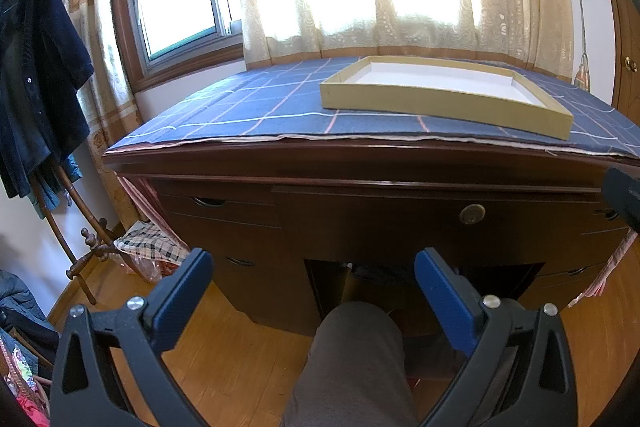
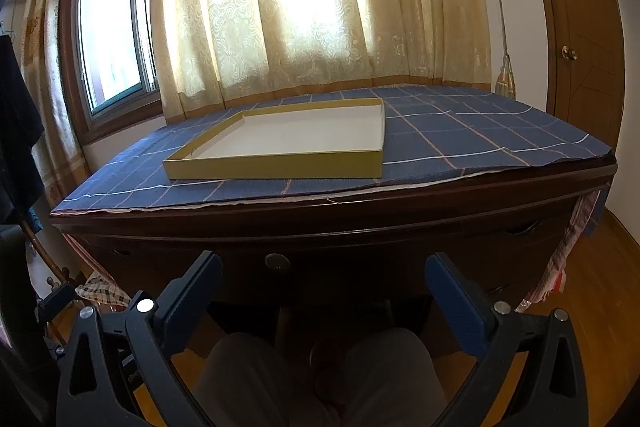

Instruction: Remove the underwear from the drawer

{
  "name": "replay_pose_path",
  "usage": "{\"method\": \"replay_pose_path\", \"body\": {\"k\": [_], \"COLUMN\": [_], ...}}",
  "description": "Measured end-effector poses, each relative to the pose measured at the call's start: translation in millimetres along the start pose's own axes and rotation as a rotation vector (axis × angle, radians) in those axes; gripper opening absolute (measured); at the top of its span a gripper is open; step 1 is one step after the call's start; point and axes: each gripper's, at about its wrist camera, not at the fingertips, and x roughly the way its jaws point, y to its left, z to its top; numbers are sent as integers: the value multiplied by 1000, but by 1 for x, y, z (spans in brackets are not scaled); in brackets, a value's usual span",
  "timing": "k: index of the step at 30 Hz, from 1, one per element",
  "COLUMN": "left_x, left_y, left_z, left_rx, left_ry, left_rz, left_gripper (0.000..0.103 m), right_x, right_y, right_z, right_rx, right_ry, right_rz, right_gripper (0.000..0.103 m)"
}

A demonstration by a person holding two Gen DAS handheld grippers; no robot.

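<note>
Both the left gripper [image 1: 314, 269] and right gripper [image 2: 324, 273] are spread and empty; approach the closed centre drawer [image 1: 420, 215] straight, hooking under its lower edge

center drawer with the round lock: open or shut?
Shut. The center drawer front sits flush under the desk top; no interior or underwear visible.

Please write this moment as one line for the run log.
phase: start | left tongs: open, empty | right tongs: open, empty | drawer: shut | tray: empty, on desk | underwear: not visible
</note>
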Motion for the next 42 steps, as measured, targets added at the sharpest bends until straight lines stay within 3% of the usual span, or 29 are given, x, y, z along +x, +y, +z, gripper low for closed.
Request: {"method": "replay_pose_path", "body": {"k": [23, 42], "left_x": [4, 16], "left_y": [3, 5], "left_z": [-5, -5], "left_rx": [-8, -14], "left_ry": [3, 1], "left_rz": [21, 37], "left_gripper": [103, 103], "right_x": [1, 5], "right_y": [-5, -23], "right_z": [-1, 4], "right_rx": [14, 57], "right_ry": [13, -30], "right_rz": [-4, -16], "right_gripper": [103, 103]}}
